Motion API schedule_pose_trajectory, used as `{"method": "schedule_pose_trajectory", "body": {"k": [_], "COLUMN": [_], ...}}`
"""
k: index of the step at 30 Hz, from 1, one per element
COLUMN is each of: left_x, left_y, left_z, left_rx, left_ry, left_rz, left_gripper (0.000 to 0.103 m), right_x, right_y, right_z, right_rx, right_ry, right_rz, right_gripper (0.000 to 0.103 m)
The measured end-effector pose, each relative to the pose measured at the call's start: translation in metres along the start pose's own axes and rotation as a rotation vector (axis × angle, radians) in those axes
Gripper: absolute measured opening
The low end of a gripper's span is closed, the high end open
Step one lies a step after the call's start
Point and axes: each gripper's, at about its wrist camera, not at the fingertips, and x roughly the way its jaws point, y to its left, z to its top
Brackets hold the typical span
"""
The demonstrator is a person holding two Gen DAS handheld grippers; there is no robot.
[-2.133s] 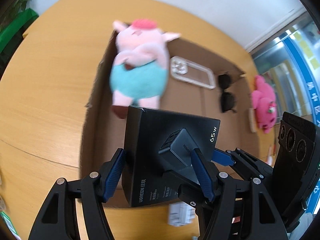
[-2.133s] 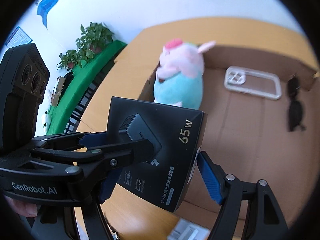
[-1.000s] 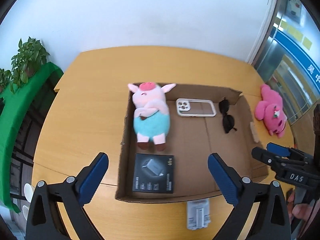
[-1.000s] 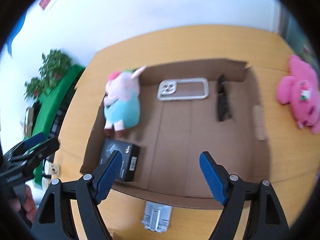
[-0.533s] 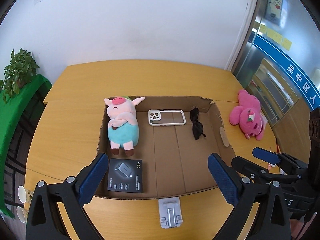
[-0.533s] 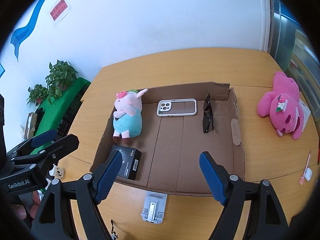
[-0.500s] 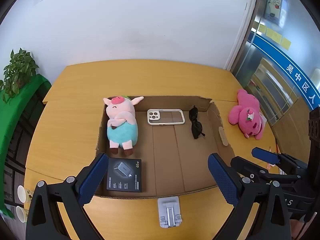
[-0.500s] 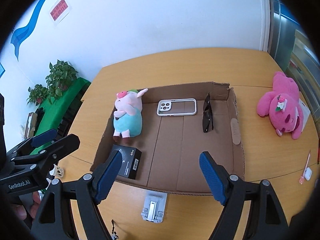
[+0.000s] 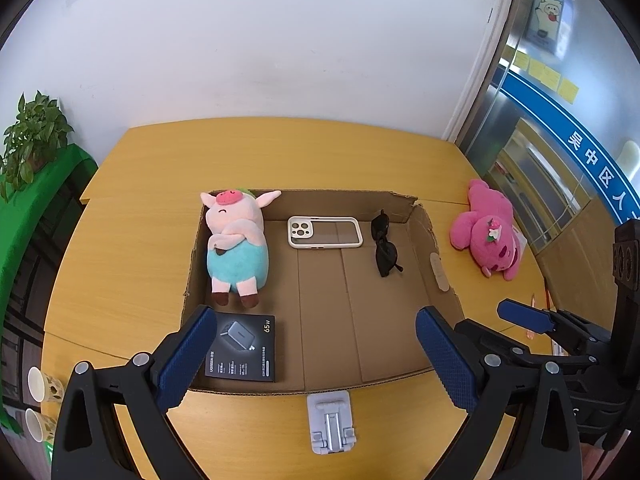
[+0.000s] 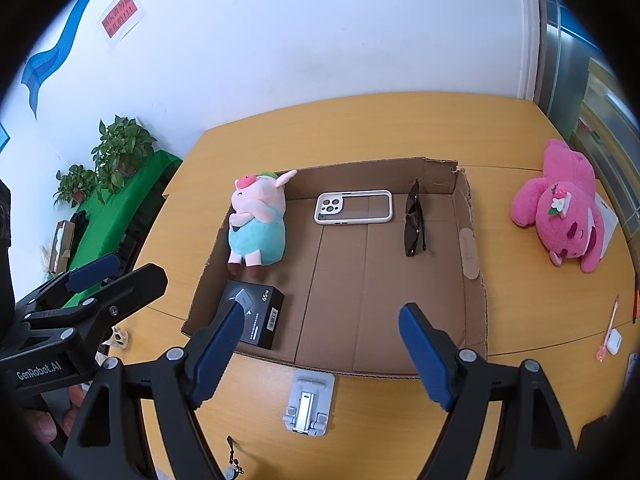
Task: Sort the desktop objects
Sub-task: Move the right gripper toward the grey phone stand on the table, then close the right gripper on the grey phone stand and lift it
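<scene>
A shallow cardboard box (image 9: 424, 236) (image 10: 466, 216) lies on the yellow table. Inside it are a pink pig plush (image 9: 236, 240) (image 10: 258, 222) at the left, a white phone case (image 9: 325, 232) (image 10: 353, 207), black sunglasses (image 9: 385, 250) (image 10: 415, 220) and a black charger box (image 9: 243, 347) (image 10: 260, 312) at the near left corner. My left gripper (image 9: 316, 356) hangs open above the box's near edge, holding nothing. My right gripper (image 10: 320, 354) is open too, with nothing between its pads. A pink bear plush (image 9: 490, 236) (image 10: 564, 216) lies on the table right of the box.
A grey phone stand (image 9: 330, 424) (image 10: 308, 406) lies flat in front of the box. An earbud case and pens (image 10: 612, 334) sit at the far right. Paper cups (image 9: 40, 384) stand at the table's left edge. Potted plants (image 10: 120, 148) on green cloth flank the left.
Both grippers have pulled back and up from the box, so the whole table shows. The charger box stays where it was set down in the near left corner.
</scene>
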Motion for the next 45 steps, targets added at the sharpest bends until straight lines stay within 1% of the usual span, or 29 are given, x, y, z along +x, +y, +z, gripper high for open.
{"method": "schedule_pose_trajectory", "body": {"k": [5, 8, 10, 13, 15, 17, 20, 24, 26, 28, 30, 33, 35, 37, 40, 42, 43, 44, 45], "left_x": [0.007, 0.014, 0.024, 0.047, 0.07, 0.091, 0.121, 0.155, 0.17, 0.183, 0.195, 0.21, 0.215, 0.22, 0.217, 0.216, 0.216, 0.215, 0.214], "left_y": [0.0, 0.001, 0.005, 0.012, 0.015, 0.019, 0.028, 0.034, 0.033, 0.031, 0.028, 0.023, 0.02, 0.014, 0.005, 0.001, 0.0, -0.001, -0.004], "left_z": [-0.002, -0.009, -0.019, -0.039, -0.057, -0.078, -0.105, -0.131, -0.141, -0.149, -0.156, -0.165, -0.172, -0.179, -0.181, -0.183, -0.183, -0.183, -0.183], "left_rx": [-0.015, -0.026, -0.039, -0.063, -0.064, -0.065, -0.099, -0.133, -0.133, -0.134, -0.126, -0.118, -0.117, -0.096, -0.072, -0.068, -0.067, -0.06, -0.055], "left_ry": [0.011, 0.036, 0.073, 0.168, 0.268, 0.342, 0.435, 0.505, 0.532, 0.563, 0.587, 0.64, 0.659, 0.676, 0.641, 0.629, 0.624, 0.616, 0.62], "left_rz": [-0.003, -0.006, -0.01, -0.038, -0.07, -0.084, -0.105, -0.17, -0.209, -0.25, -0.274, -0.259, -0.277, -0.262, -0.246, -0.227, -0.222, -0.22, -0.23], "left_gripper": [0.101, 0.101, 0.101, 0.101, 0.101, 0.101, 0.101, 0.101, 0.101, 0.101, 0.101, 0.098, 0.096, 0.092, 0.091, 0.089, 0.087, 0.076, 0.064], "right_x": [0.003, 0.011, 0.019, 0.044, 0.069, 0.094, 0.124, 0.152, 0.163, 0.17, 0.174, 0.176, 0.178, 0.177, 0.177, 0.176, 0.176, 0.175, 0.174], "right_y": [-0.003, -0.012, -0.02, -0.032, -0.038, -0.043, -0.041, -0.033, -0.025, -0.022, -0.015, -0.006, -0.003, 0.001, 0.012, 0.018, 0.018, 0.018, 0.018], "right_z": [0.0, -0.004, -0.011, -0.037, -0.063, -0.091, -0.128, -0.162, -0.171, -0.175, -0.176, -0.179, -0.183, -0.184, -0.186, -0.188, -0.188, -0.188, -0.188], "right_rx": [-0.003, 0.028, 0.053, 0.062, 0.056, 0.069, 0.066, 0.074, 0.049, 0.055, 0.04, -0.021, -0.034, -0.063, -0.13, -0.164, -0.161, -0.172, -0.179], "right_ry": [0.011, 0.039, 0.065, 0.14, 0.224, 0.3, 0.381, 0.441, 0.426, 0.402, 0.393, 0.365, 0.364, 0.343, 0.337, 0.329, 0.325, 0.318, 0.317], "right_rz": [-0.002, 0.015, 0.027, 0.022, 0.026, 0.062, 0.118, 0.211, 0.215, 0.231, 0.233, 0.209, 0.195, 0.179, 0.15, 0.144, 0.146, 0.128, 0.124], "right_gripper": [0.08, 0.08, 0.08, 0.08, 0.08, 0.08, 0.08, 0.08, 0.08, 0.08, 0.08, 0.08, 0.08, 0.08, 0.079, 0.075, 0.066, 0.055, 0.054]}}
